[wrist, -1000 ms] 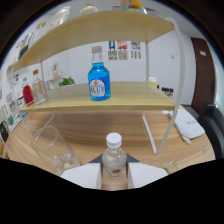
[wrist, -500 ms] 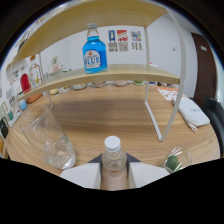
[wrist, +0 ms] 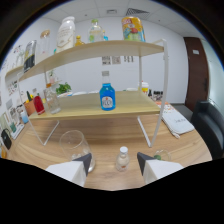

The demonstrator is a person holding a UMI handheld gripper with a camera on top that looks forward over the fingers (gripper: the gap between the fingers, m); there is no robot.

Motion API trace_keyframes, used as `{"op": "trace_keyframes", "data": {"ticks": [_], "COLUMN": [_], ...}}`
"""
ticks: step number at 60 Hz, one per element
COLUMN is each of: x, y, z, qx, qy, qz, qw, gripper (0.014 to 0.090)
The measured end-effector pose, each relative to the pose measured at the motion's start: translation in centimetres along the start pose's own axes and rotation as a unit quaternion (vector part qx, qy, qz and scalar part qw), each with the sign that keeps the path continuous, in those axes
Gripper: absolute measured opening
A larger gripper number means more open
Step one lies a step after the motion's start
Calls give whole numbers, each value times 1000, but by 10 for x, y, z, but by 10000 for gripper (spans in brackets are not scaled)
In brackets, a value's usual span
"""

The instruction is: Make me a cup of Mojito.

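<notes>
Tool open over wooden counter, fingers apart, nothing clamped.
Small clear bottle with white cap stands on the counter between the fingers, gaps both sides. Empty glass just beyond left finger. Blue bottle upright on lower shelf, well beyond; jars on top shelf.
</notes>
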Motion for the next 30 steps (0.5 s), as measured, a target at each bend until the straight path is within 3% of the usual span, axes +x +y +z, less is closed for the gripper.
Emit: {"op": "trace_keyframes", "data": {"ticks": [20,30], "x": [-82,-118], "y": [-9,-53], "z": [-70,-94], "qx": [6,33], "qy": [6,13], "qz": [-24,-20], "qw": [1000,999], "gripper": [847,851]}}
